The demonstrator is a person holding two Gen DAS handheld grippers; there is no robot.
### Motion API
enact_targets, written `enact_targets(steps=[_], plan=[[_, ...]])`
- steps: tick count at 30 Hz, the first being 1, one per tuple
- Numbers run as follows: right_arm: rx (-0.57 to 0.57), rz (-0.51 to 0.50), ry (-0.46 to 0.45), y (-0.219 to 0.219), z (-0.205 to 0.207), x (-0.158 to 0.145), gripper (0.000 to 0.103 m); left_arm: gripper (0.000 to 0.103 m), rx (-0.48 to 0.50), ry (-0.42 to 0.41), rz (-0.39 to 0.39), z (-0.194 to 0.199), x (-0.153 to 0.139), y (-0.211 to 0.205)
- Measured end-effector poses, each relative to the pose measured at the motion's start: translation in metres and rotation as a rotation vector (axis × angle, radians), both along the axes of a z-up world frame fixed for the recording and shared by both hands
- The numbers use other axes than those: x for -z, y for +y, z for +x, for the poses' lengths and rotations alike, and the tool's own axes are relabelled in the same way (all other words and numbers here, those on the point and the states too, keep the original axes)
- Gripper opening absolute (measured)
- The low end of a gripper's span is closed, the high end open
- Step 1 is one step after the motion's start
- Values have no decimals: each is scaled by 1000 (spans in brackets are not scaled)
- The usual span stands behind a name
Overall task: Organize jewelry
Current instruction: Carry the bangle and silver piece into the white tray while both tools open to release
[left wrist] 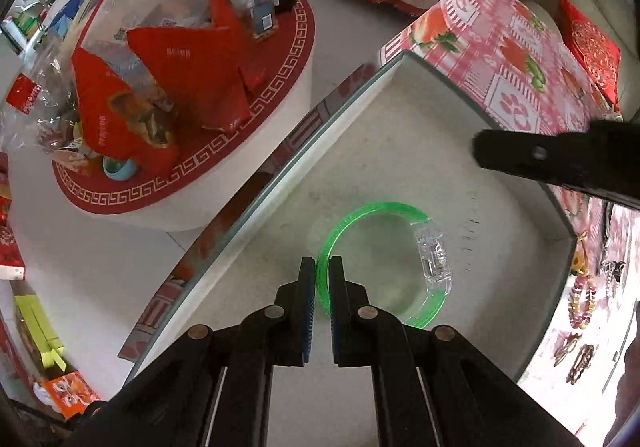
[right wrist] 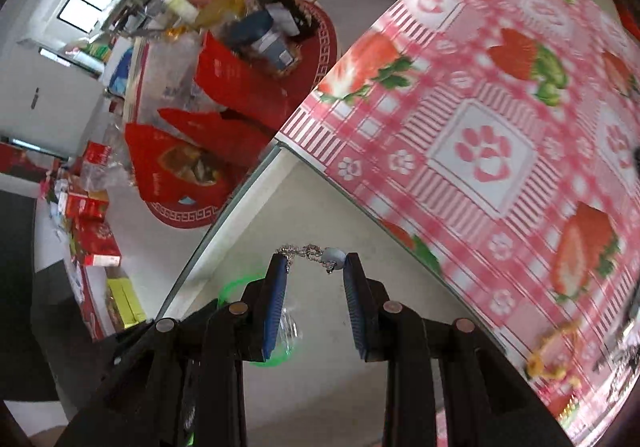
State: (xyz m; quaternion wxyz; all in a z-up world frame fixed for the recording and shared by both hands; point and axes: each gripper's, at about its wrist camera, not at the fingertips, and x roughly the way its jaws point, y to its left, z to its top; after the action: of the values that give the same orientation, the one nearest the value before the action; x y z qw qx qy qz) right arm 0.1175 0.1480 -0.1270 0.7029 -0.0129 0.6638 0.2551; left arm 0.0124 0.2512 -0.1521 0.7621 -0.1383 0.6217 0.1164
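a green bangle [left wrist: 400, 247] is pinched by its rim in the left gripper [left wrist: 322, 267], above the bare tabletop [left wrist: 400, 151]. a silver chain with a pale bead [right wrist: 316, 254] is stretched between the fingertips of the right gripper [right wrist: 314, 263], seemingly clamped, beside the strawberry cloth [right wrist: 480, 127].

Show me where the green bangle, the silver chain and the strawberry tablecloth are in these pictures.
green bangle [left wrist: 362, 212]: left wrist view, on its green upper arc.
silver chain [right wrist: 310, 252]: right wrist view, on the links between the tongs.
strawberry tablecloth [right wrist: 484, 151]: right wrist view, on the paw-print square.

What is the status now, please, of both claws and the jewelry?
Left claw shut on translucent green plastic bangle. Right claw holds silver chain bracelet with pale bead. Both over bare grey tabletop. Nothing blocking.
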Motion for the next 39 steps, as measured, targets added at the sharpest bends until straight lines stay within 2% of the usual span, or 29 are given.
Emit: enact_targets(steps=[10, 16, 18, 19, 20, 22, 29, 37, 38, 39], plan=[[-22, -69, 17, 17, 10, 33, 32, 12, 54, -31, 61, 1, 2, -8], [-10, -61, 30, 14, 10, 36, 33, 12, 71, -10, 77, 3, 1, -10], [0, -52, 41, 13, 12, 37, 37, 12, 74, -9, 81, 3, 0, -11], [4, -46, 46, 13, 12, 36, 45, 12, 75, -12, 85, 2, -1, -11], [8, -40, 49, 12, 13, 35, 55, 12, 76, -13, 89, 2, -2, -12], [16, -37, 46, 9, 13, 32, 60, 12, 80, -12, 97, 1, -4, -12], [95, 88, 66, -14, 18, 5, 60, 12, 111, -35, 136, 0, -15, -19], [163, 117, 35, -54, 3, -30, 61, 13, 127, -42, 125, 8, -17, -23], [177, 117, 33, -62, 0, -33, 61, 16, 136, -46, 130, 9, -18, -25], [189, 116, 31, -67, -2, -35, 61, 62, 145, -47, 133, 9, -18, -27]])
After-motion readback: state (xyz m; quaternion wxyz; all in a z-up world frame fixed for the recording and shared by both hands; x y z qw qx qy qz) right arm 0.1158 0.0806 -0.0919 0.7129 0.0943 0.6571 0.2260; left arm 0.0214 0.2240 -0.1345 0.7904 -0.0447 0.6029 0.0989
